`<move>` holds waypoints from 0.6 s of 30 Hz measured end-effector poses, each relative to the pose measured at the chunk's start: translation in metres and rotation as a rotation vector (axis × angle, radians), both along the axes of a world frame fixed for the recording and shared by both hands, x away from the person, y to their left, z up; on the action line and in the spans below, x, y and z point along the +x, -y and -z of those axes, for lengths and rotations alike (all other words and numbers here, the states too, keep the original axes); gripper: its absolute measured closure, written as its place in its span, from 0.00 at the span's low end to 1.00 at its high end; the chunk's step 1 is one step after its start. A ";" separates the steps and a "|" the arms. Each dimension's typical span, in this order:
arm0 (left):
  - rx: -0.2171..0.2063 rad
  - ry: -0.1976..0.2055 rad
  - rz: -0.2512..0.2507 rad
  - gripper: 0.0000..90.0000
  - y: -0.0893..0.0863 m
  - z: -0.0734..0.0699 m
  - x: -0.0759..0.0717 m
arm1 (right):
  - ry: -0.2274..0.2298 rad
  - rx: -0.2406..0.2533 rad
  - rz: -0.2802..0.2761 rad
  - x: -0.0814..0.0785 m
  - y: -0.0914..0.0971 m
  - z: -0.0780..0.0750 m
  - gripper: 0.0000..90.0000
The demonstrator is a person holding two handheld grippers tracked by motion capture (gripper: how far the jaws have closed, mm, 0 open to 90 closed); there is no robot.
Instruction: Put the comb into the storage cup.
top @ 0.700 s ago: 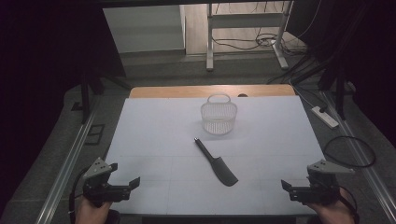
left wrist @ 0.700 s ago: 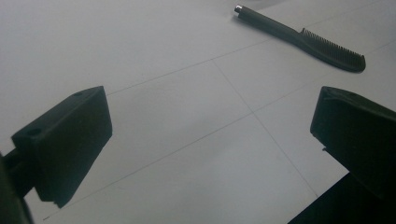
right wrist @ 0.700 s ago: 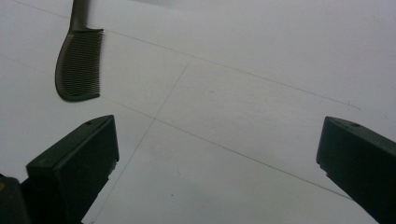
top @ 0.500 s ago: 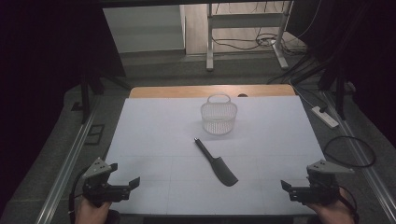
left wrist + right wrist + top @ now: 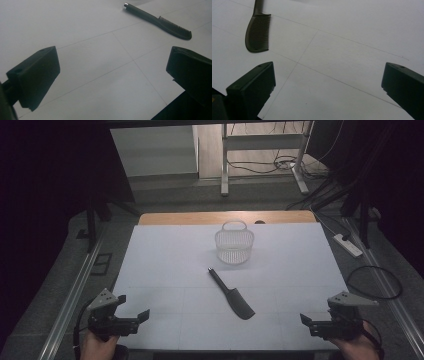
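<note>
Black plastic comb with long handle (image 5: pixel 231 293) flat on white table sheet (image 5: pixel 170 265), frame centre, untouched. Small clear wire-mesh basket (image 5: pixel 234 246) just above it, empty. Left gripper (image 5: pixel 142 316) lower left, right gripper (image 5: pixel 305 319) lower right: both jaws wide, nothing held. Nothing begun; pickup and placing all left.

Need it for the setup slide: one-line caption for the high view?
Start pose: black comb lies mid-table, white wire basket behind it, left gripper and right gripper open at the near corners.
</note>
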State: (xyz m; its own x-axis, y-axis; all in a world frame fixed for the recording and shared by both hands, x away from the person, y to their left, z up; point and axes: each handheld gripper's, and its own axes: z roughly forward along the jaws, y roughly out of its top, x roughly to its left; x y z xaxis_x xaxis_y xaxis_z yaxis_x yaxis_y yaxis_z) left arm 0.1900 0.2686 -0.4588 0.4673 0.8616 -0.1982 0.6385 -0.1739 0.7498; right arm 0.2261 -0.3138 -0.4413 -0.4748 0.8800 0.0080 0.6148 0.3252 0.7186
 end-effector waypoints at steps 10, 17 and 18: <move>-0.015 -0.013 0.006 0.00 -0.001 0.000 0.001 | 0.001 -0.009 -0.010 0.000 -0.001 0.000 0.00; -0.009 -0.004 0.017 0.00 0.001 -0.002 0.003 | -0.002 -0.007 -0.010 0.000 -0.001 0.000 0.00; -0.017 -0.001 0.026 0.00 0.001 -0.002 0.004 | -0.002 -0.007 -0.010 0.000 -0.001 0.000 0.00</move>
